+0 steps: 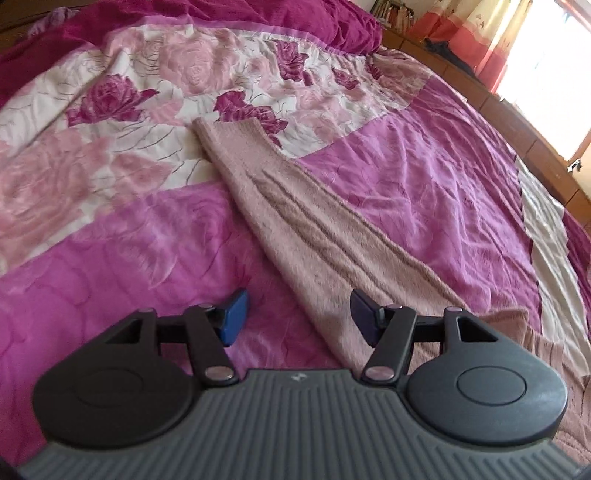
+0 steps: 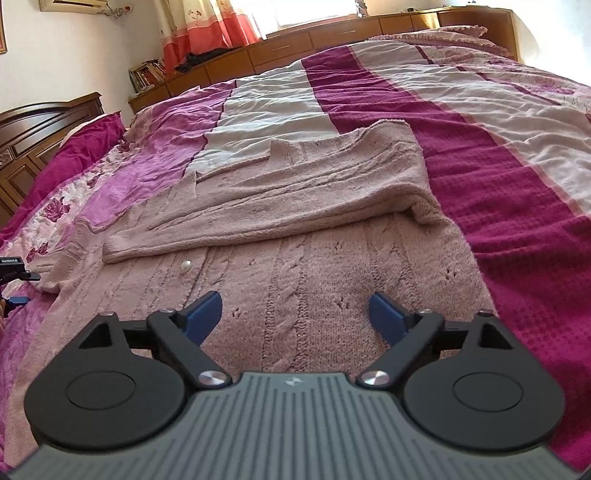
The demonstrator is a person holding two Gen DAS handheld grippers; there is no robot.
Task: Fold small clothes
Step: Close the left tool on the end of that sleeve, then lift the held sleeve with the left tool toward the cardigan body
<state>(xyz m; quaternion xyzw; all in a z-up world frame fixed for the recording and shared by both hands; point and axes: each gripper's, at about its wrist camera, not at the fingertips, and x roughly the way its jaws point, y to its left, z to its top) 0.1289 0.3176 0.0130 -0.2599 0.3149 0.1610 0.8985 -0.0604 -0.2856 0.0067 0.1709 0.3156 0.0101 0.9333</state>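
A pale pink cable-knit cardigan (image 2: 295,266) lies flat on the bed, with a pearl button (image 2: 185,265) on its front. One sleeve (image 2: 280,199) is folded across the body. My right gripper (image 2: 295,317) hovers open just over the cardigan's near part, with nothing between its pads. In the left wrist view the other sleeve (image 1: 295,221) stretches away over the bedspread. My left gripper (image 1: 299,315) is open low over that sleeve's near end; the sleeve's left edge runs between the fingers, and the pads do not press on it. The left gripper (image 2: 14,273) also shows at the right wrist view's left edge.
A pink, magenta and white floral bedspread (image 1: 424,177) covers the whole bed. A dark wooden headboard (image 2: 40,133) stands at the left, low wooden cabinets (image 2: 332,37) with books and a curtained window run along the far side. Pillows (image 2: 461,33) lie at the far right.
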